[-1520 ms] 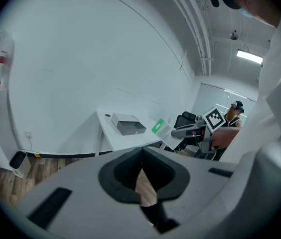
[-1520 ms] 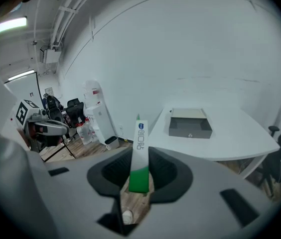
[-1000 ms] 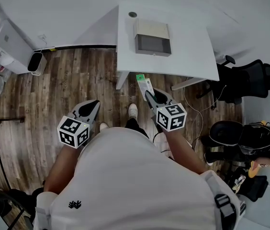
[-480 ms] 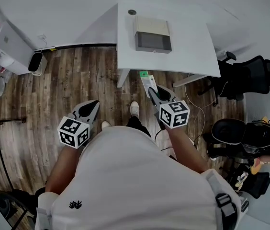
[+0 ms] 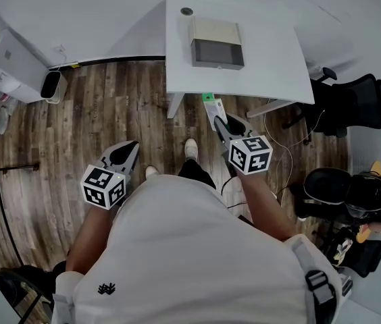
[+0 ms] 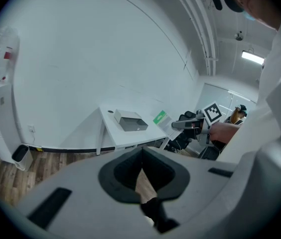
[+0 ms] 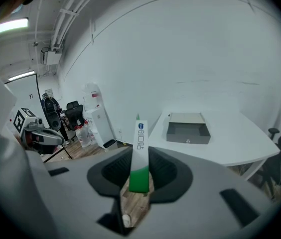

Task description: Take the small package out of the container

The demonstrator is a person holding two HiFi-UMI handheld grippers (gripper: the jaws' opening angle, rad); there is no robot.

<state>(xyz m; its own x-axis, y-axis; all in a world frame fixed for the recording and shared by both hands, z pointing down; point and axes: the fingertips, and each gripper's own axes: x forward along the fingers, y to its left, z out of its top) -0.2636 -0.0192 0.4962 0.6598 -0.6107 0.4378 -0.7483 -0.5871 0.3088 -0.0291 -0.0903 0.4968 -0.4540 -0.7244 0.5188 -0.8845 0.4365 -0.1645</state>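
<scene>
Right gripper (image 5: 220,122) hangs just short of the table (image 5: 271,66) edge. Container (image 5: 216,42) sits open on the table, well apart from it. Package (image 7: 140,153), white and green, is clamped between the right jaws. Left gripper (image 5: 131,147): jaws together, empty.

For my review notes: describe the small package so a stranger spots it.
Find the white table with the grey container. Before its near edge, the right gripper grips the small package: a slim white carton with a green end, the only green thing nearby.
</scene>
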